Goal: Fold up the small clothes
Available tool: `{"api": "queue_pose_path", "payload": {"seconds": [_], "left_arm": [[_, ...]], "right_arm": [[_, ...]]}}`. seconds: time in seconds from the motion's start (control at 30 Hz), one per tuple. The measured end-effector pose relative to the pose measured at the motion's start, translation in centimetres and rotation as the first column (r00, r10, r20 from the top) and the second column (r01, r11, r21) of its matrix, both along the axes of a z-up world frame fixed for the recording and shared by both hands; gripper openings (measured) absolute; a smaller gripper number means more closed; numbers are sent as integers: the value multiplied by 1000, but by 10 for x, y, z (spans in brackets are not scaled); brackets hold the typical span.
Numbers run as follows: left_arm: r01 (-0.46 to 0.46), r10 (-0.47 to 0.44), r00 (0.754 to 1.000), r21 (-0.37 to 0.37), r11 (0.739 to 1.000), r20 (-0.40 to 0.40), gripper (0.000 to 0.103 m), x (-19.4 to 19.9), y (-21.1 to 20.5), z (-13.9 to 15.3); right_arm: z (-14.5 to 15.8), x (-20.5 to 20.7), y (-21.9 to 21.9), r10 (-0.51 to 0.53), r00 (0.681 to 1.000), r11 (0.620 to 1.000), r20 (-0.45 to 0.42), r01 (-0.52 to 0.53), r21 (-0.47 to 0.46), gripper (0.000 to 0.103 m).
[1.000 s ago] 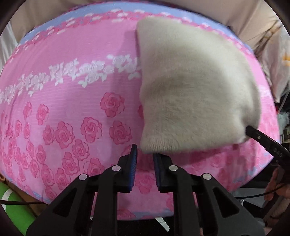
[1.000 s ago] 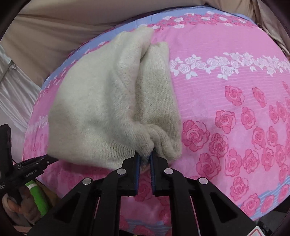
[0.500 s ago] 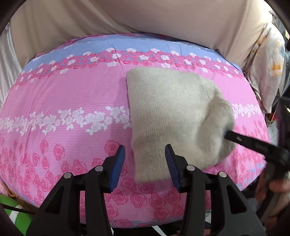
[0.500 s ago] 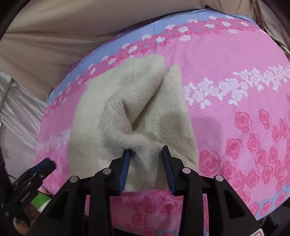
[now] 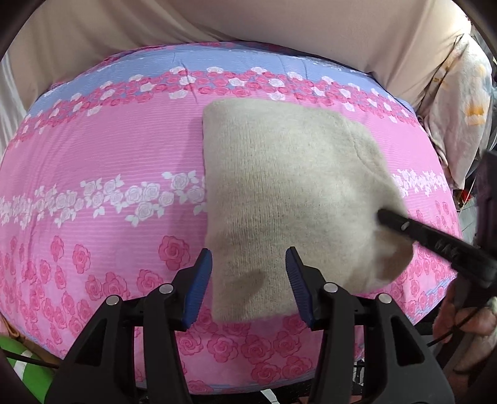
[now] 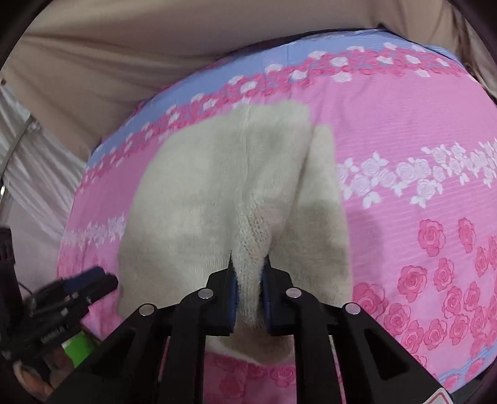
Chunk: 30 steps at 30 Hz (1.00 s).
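The right hand-held gripper (image 6: pixel 249 273) is closing, its blue-padded jaws pinching a raised ridge of the cream, fuzzy knitted garment (image 6: pixel 217 199) at that garment's near edge, while the left hand-held gripper (image 5: pixel 248 286) is opening, its pads spread apart on either side of the same garment's near-left corner (image 5: pixel 279 192) without pressing on it. The knitted garment lies folded on the pink rose-printed cloth with a blue border band (image 5: pixel 93 161), toward that cloth's right half in the left wrist view. Beyond the garment, past the cloth's far blue edge, hangs plain beige fabric (image 5: pixel 248 25).
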<state>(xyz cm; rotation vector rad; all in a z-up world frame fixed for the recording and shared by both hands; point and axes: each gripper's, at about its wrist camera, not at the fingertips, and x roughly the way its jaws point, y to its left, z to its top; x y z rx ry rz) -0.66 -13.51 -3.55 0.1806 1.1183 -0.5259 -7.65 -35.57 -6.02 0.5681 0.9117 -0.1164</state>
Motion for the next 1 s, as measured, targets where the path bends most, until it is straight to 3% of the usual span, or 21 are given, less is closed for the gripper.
{"api": "queue_pose_path", "payload": {"seconds": [0.1, 0.23, 0.33, 0.47, 0.53, 0.67, 0.77, 0.83, 0.9, 1.0], "left_arm": [[1, -1, 1000, 4, 1000, 24, 49, 1, -4, 3], [-2, 2, 1000, 35, 999, -2, 50, 7, -11, -16], [-10, 11, 1000, 58, 998, -18, 50, 8, -14, -24], [-22, 22, 1000, 92, 996, 8, 50, 8, -12, -24], [-30, 30, 1000, 104, 994, 0, 50, 10, -11, -26], [-39, 40, 999, 113, 993, -8, 53, 12, -9, -28], [-28, 26, 1000, 134, 991, 10, 53, 9, -10, -27], [-28, 26, 999, 138, 990, 18, 53, 7, -9, -27], [-35, 34, 999, 133, 990, 9, 53, 7, -8, -27], [-36, 35, 999, 132, 991, 6, 54, 6, -6, -25]], "right_arm": [[18, -10, -7, -22, 999, 996, 36, 25, -90, 11], [-52, 4, -17, -8, 988, 996, -155, -6, -89, 13], [-30, -6, -17, -55, 995, 997, -88, 50, -58, 15], [24, -30, 12, -18, 999, 989, 42, 24, -143, 16], [17, -30, 25, 35, 999, 989, 7, -34, -144, 15], [-42, -23, 30, 47, 987, 984, -151, -72, -161, 9], [-18, -36, 28, 16, 997, 990, -81, -27, -137, 10], [-6, -41, 26, 2, 999, 989, -49, -9, -144, 19], [-5, -44, 21, -19, 998, 989, -56, 11, -146, 28], [-14, -47, 9, -65, 994, 991, -90, 54, -125, 29]]}}
